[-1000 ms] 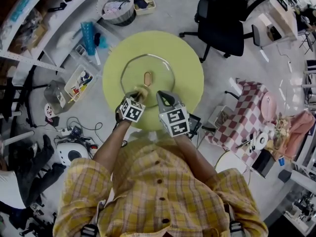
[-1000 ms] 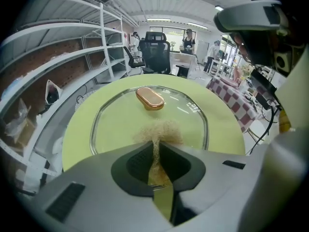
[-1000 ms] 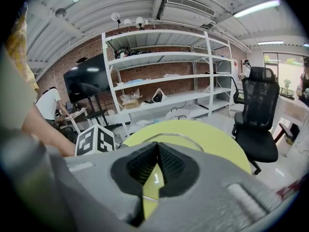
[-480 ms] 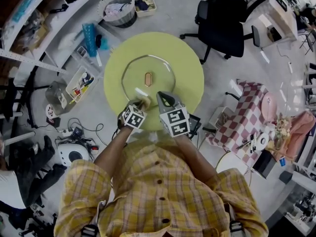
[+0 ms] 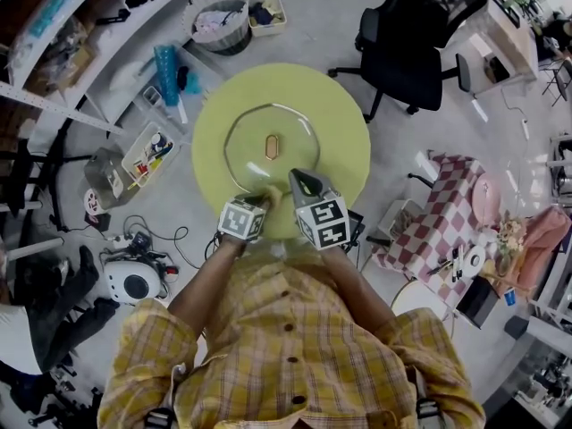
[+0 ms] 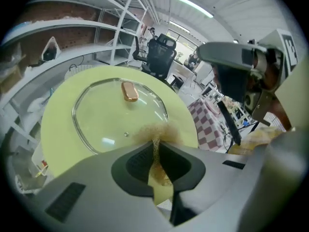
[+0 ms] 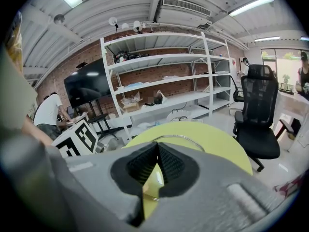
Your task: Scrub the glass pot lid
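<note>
**Scrub under way: pad at the near rim of the lid**

Position: the glass pot lid (image 5: 255,166) lies flat, knob (image 5: 270,145) up, at the middle of the round yellow-green table (image 5: 344,137).

Tools: your left gripper (image 6: 156,148) is clamped on a tan fibrous scrubber (image 6: 157,128). The scrubber sticks out past the jaw tips and sits at the lid's near rim, on the side toward your other tool. Your right gripper (image 7: 157,148) has its jaws pressed together with nothing seen between them. Its tip lies just beside that same stretch of rim, close to the scrubber.

Step (judgement): scrubbing, at the near edge. The glass round the knob and the far rim probably remain to be covered. No view shows soil or suds to confirm this.

Next move (judgement): press the pad down and sweep it over the glass toward the knob, then round it. The lid is smooth and lies loose on a smooth table, so it will likely slide under the push. Brace the rim with the closed right tip.

Hard to make out:
- Whether the scrubber touches the glass or hangs just above it.
- Whether the right tip bears on the rim or on the table.
- In the head view, the grippers' own bodies cover the nearest part of the lid.
- In the right gripper view, only an arc of the rim shows past the jaws.
</note>
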Motion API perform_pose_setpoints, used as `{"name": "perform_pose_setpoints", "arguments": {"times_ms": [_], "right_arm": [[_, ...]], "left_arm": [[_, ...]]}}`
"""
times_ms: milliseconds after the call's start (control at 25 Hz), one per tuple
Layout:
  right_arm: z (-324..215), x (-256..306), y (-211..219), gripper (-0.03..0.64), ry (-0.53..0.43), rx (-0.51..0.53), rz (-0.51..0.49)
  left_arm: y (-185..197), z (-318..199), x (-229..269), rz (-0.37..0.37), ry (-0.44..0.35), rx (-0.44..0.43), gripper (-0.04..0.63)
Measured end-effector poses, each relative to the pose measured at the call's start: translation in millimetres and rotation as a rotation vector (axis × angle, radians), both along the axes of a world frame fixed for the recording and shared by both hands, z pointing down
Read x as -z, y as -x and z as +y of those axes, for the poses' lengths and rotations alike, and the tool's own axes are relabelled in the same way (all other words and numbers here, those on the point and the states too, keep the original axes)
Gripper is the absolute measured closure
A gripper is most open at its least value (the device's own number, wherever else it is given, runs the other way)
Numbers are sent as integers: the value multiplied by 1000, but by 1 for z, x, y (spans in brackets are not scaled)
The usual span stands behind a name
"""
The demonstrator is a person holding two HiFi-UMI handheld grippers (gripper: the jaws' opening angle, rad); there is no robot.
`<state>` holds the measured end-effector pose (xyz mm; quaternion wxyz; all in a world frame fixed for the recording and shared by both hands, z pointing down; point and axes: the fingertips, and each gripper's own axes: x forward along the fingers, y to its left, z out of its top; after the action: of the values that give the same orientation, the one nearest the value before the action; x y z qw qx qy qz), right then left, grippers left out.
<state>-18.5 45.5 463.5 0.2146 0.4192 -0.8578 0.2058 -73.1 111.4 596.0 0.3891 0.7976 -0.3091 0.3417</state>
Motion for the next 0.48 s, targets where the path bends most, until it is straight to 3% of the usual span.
{"name": "perform_pose_setpoints", "arguments": {"times_ms": [360,480], "right_arm": [[3,23,-9,619,22,-31,-67],[0,35,-8,618,9,-36,-85]], "left_arm": [[13,-22,81,166,-107,229,554],[16,-33,113,189,-179,271,554]]}}
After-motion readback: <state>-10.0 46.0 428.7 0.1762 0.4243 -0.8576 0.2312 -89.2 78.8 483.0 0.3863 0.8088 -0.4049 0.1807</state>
